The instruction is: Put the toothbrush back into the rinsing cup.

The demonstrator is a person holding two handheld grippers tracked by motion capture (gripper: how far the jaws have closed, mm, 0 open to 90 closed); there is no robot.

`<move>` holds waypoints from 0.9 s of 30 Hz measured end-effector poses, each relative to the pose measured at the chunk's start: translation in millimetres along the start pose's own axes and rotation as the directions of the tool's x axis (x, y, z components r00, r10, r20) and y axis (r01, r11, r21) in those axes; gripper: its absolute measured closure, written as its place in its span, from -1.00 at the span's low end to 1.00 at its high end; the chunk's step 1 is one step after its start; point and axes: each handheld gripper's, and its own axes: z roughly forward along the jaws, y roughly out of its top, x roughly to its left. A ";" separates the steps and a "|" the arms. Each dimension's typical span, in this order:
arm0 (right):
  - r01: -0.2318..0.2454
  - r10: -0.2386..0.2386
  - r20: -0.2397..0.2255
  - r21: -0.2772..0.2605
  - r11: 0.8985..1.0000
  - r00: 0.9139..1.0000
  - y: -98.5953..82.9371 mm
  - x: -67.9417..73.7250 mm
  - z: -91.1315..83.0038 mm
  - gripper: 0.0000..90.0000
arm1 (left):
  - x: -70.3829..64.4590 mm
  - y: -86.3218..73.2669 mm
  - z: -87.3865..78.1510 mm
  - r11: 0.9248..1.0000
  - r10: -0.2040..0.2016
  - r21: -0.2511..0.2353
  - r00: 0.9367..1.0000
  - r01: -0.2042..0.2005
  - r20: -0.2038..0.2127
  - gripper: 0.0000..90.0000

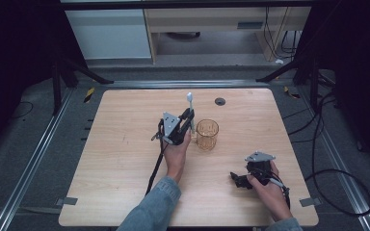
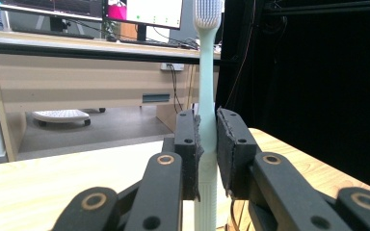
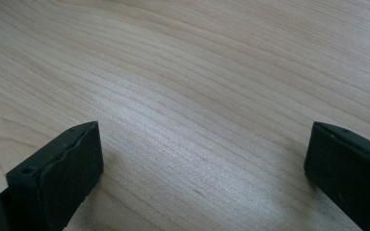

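Looking at the high view, the left gripper (image 1: 189, 120) sits around the centre of the frame with its jaws clamped on a pale mint-green plastic toothbrush (image 1: 190, 108); the brush stands pretty much upright, bristle head at the top, handle end pointing down past the jaws; just to its right in the frame is a clear amber ribbed plastic cup (image 1: 207, 134), upright on the light wooden table (image 1: 125, 159) and looking empty as far as I can tell.

From the left gripper view the grip looks solid; both black pads pinch the toothbrush (image 2: 207, 120) on its handle, roughly at mid-length, with the bristle head up at the top edge of the frame; a desk with monitors (image 2: 91, 9) is in the background, upper left.

The right gripper (image 1: 238, 180) is parked in the lower right of the high view, low on the table; its own view shows both jaws spread wide apart with nothing but bare wood grain (image 3: 197, 96) between them.

So my read on progress: pickup is done and the brush is lifted and stood vertical right beside the cup; what's left is shifting it over the rim, lowering the handle in, and letting go; I'd call it past halfway, but the brush isn't in the cup yet.
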 end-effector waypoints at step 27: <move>-0.002 0.002 0.000 0.000 1.000 1.000 0.0 0.2 0.0 -0.99 | -2.6 -17.9 -4.2 0.999 0.011 0.037 1.000 -0.011 -0.002 0.75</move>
